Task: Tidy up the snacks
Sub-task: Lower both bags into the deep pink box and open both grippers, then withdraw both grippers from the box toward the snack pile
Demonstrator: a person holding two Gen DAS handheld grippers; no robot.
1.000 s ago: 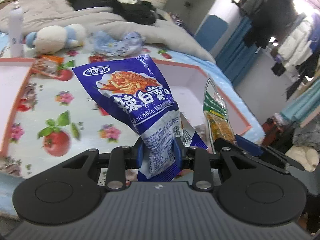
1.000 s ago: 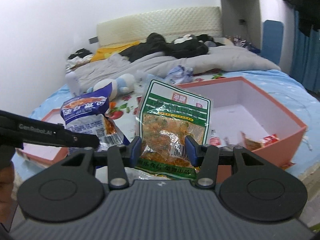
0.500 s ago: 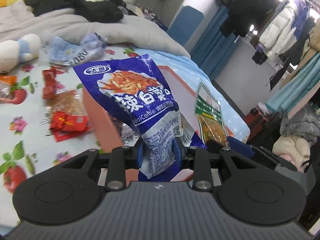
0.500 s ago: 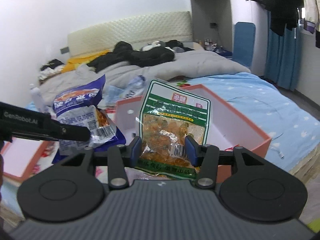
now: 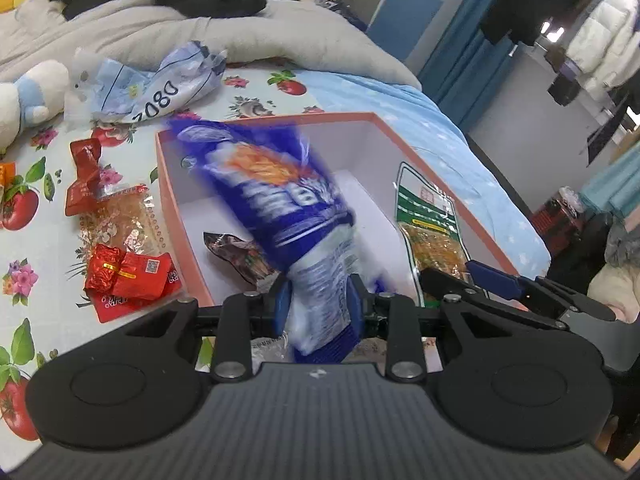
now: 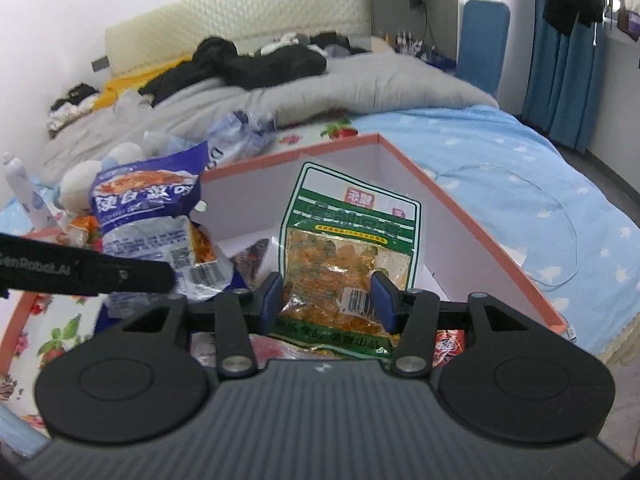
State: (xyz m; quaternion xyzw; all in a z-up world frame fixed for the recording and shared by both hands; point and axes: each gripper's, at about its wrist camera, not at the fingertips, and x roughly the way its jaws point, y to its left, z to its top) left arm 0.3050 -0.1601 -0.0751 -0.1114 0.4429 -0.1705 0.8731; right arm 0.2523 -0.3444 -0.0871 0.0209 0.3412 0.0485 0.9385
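Note:
My left gripper [image 5: 319,303] is shut on the lower end of a blue snack bag [image 5: 276,200], blurred, held over the open pink-rimmed box [image 5: 440,184]. The same blue snack bag [image 6: 148,208] shows at the left of the right wrist view. My right gripper [image 6: 327,295] is shut on a green and clear snack bag [image 6: 352,248], upright above the pink-rimmed box [image 6: 496,248]; this green bag [image 5: 430,220] and the right gripper [image 5: 476,276] appear to the right in the left wrist view. A dark snack packet [image 5: 236,252] lies on the box floor.
Red snack packets [image 5: 128,276] and a clear packet [image 5: 116,216] lie on the fruit-print cloth [image 5: 24,280] left of the box. A crumpled blue bag [image 5: 160,84], a plush toy [image 5: 28,96], grey bedding [image 5: 280,32] and dark clothes lie behind. The bed edge drops at the right.
Both grippers have swung right and slightly down with their bags, from above the cloth to above the pink-rimmed box. The blue bag now tips forward, blurred. Both grips are unchanged.

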